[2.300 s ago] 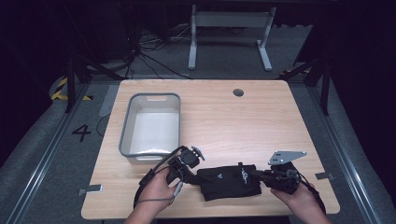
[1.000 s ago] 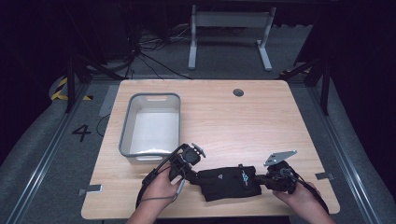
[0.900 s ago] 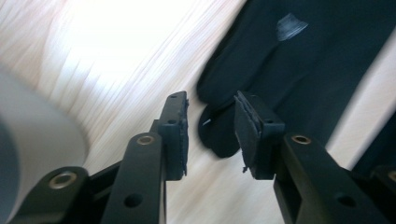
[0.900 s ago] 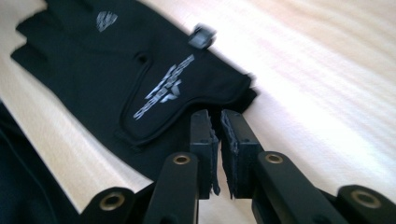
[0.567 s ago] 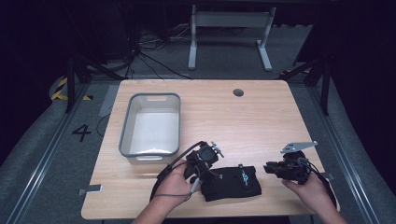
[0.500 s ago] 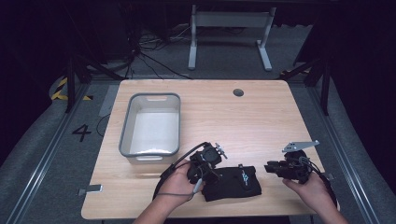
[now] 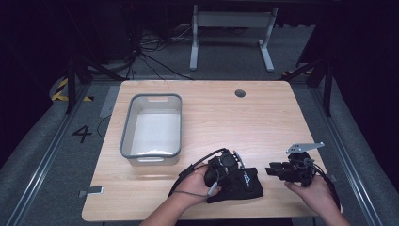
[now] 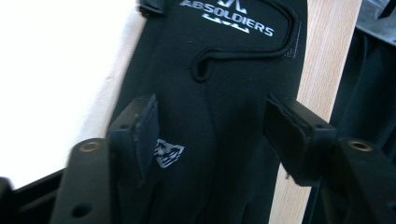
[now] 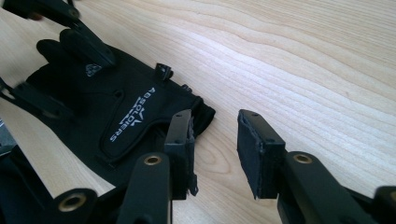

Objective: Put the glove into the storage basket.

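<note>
At the left of the high view we see a grey bin (image 7: 150,129) standing on the wooden table (image 7: 263,117), a little above and left of the work. Moving right, in the lower middle of the frame our left hand (image 7: 195,181) brings the left gripper (image 7: 230,165) onto a black glove (image 7: 242,184), which lies flat near the table's front edge. The glove's long axis runs roughly left to right across the frame, slightly tilted. In the right gripper view its finger end lies at the upper left, under the left gripper, and its cuff end points toward the right gripper at the lower middle.

In the left gripper view the left gripper (image 8: 210,135) has its jaws spread wide, one on each side of the glove's back, with the white lettering at the top of the frame. The pads sit over the fabric, but we cannot tell whether they touch it; nothing is pinched between them.

Further right in the high view, our right hand (image 7: 315,193) holds the right gripper (image 7: 273,170) just off the glove's cuff end. In the right gripper view the right gripper (image 9: 215,149) stands open and holds nothing, with bare wood between its jaws and its left jaw beside the cuff.
</note>
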Tool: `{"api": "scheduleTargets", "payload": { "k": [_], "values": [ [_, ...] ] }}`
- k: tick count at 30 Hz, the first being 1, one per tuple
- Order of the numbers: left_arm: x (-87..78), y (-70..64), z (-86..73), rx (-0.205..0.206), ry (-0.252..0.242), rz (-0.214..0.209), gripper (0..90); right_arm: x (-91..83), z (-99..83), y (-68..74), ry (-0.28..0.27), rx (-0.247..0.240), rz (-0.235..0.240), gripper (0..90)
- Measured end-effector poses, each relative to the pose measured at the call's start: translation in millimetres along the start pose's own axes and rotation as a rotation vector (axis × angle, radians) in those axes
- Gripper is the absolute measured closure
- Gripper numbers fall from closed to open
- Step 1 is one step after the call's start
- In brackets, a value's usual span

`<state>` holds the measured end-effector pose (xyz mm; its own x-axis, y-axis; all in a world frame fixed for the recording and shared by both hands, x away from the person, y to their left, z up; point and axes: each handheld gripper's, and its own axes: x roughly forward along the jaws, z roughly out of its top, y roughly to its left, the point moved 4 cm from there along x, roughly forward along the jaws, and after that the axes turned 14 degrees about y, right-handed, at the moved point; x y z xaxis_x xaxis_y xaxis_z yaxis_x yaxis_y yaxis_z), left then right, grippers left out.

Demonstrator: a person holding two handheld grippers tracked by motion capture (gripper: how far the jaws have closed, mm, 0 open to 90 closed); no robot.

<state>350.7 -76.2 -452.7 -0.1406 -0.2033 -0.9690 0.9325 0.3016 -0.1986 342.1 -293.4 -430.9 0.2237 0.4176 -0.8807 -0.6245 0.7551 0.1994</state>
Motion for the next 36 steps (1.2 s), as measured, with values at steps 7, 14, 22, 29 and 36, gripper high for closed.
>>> {"api": "scheduleTargets", "payload": {
  "k": [7,14,22,29,36],
  "values": [
    [17.3,0.2,5.9,0.018,0.046,0.025,23.3,1.4,-0.7,1.1,0.005,0.008,0.020,64.9],
    [19.9,-1.4,3.4,0.013,0.019,0.084,28.7,0.6,-0.1,3.9,0.000,0.005,0.038,64.5],
    [20.1,-2.5,7.0,0.003,0.058,0.124,33.8,0.0,0.3,3.3,-0.007,0.009,0.052,64.4],
    [18.5,-2.5,11.4,0.009,0.102,0.168,45.1,0.0,0.6,4.9,-0.010,0.008,0.058,64.6],
    [13.9,1.5,12.6,-0.006,0.115,0.138,66.4,-0.3,-0.2,2.1,-0.012,0.010,0.062,65.1]
  ]
}}
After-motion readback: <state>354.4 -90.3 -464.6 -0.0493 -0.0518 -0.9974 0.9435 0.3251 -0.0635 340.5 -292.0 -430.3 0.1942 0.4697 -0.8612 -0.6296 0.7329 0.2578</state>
